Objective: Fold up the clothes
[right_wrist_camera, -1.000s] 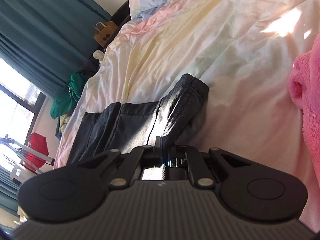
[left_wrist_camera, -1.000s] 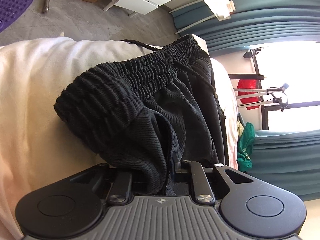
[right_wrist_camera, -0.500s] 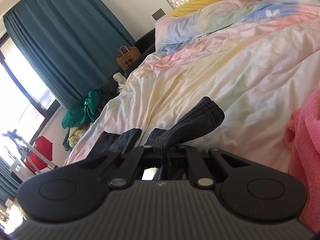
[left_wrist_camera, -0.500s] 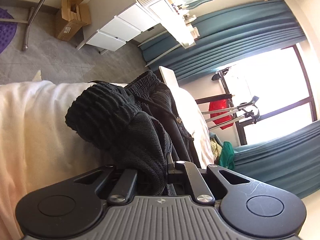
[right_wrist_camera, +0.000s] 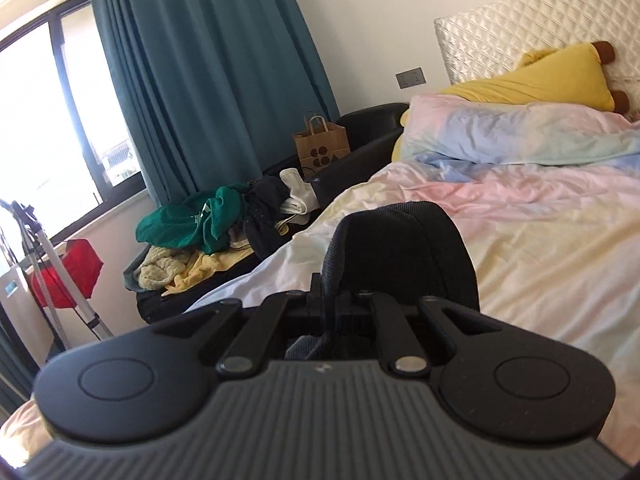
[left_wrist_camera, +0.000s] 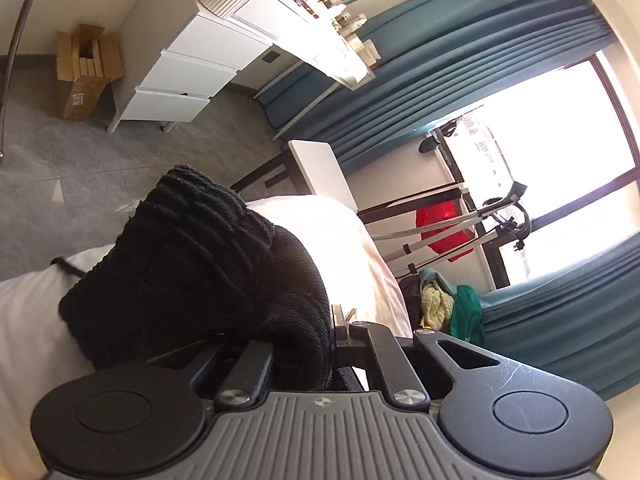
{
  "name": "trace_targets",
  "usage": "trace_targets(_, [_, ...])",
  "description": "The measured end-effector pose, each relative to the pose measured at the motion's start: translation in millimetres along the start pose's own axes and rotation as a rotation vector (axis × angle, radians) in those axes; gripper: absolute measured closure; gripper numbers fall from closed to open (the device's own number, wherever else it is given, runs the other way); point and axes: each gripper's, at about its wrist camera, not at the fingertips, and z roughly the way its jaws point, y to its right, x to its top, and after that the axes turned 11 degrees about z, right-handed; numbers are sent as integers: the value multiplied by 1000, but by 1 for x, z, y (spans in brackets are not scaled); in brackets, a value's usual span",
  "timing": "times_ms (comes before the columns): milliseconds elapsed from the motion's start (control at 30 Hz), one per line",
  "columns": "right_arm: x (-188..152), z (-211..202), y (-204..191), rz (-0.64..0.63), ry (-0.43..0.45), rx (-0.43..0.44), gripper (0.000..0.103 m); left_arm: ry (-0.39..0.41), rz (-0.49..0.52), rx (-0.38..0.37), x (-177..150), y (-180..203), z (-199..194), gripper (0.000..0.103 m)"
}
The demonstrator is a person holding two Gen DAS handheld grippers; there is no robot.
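The bed [right_wrist_camera: 540, 240] fills the right wrist view, its pastel cover rumpled up to a quilted headboard [right_wrist_camera: 540, 32], with a yellow pillow [right_wrist_camera: 552, 80] leaning against it. Teal curtains [right_wrist_camera: 208, 72] hang beside the window, and in the left wrist view a white drawer unit [left_wrist_camera: 192, 68] stands on the grey floor with a cardboard box [left_wrist_camera: 84, 68] just beside it. A heap of clothes [right_wrist_camera: 216, 224] sits off the bed's far side, a brown paper bag [right_wrist_camera: 320, 146] behind it.

Now the black shorts [left_wrist_camera: 200, 272]: they're up off the cover, bunched over both my tools. My left gripper [left_wrist_camera: 336, 344] looks sideways, the room rolled onto its edge in that view, and its fingers are pinching the dark cloth low down, with the ribbed waistband mounded right over the tool's left half. A thin black drawstring [left_wrist_camera: 66, 266] trails onto the sheet at the left.

My right gripper [right_wrist_camera: 328, 300] sits level, pointing toward the headboard, fingers pressed together on a fold of the same shorts [right_wrist_camera: 404, 256], which arch up and drape over to the right of the tool, above the cover.
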Motion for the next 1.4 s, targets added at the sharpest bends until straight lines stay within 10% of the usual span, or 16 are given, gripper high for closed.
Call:
trace_targets(333, [-66,157,-79,-159,-114,-111,96,-82,172,141,38,24,209,96])
trace_targets(533, [-102,207,-76,-191,-211,-112,93,-171,207,186,27,4,267,90])
trace_targets(667, [-91,197,-53,-87,-282,13,89,-172,218,124,27,3,255,64])
trace_targets(833, [-64,159,-11,87,-331,130,51,-140,234,15,12,5,202,30])
trace_targets(967, [-49,110,37,225,-329,154,43,-98,231,-96,-18,-10,152,15])
trace_targets(1233, [-91,43,156,694,-411,181,44,-3,-137,-219,-111,-113,88,14])
trace_targets(1400, [-92,54,166,777,-463,267,44,10,-117,-217,-106,-124,78,14])
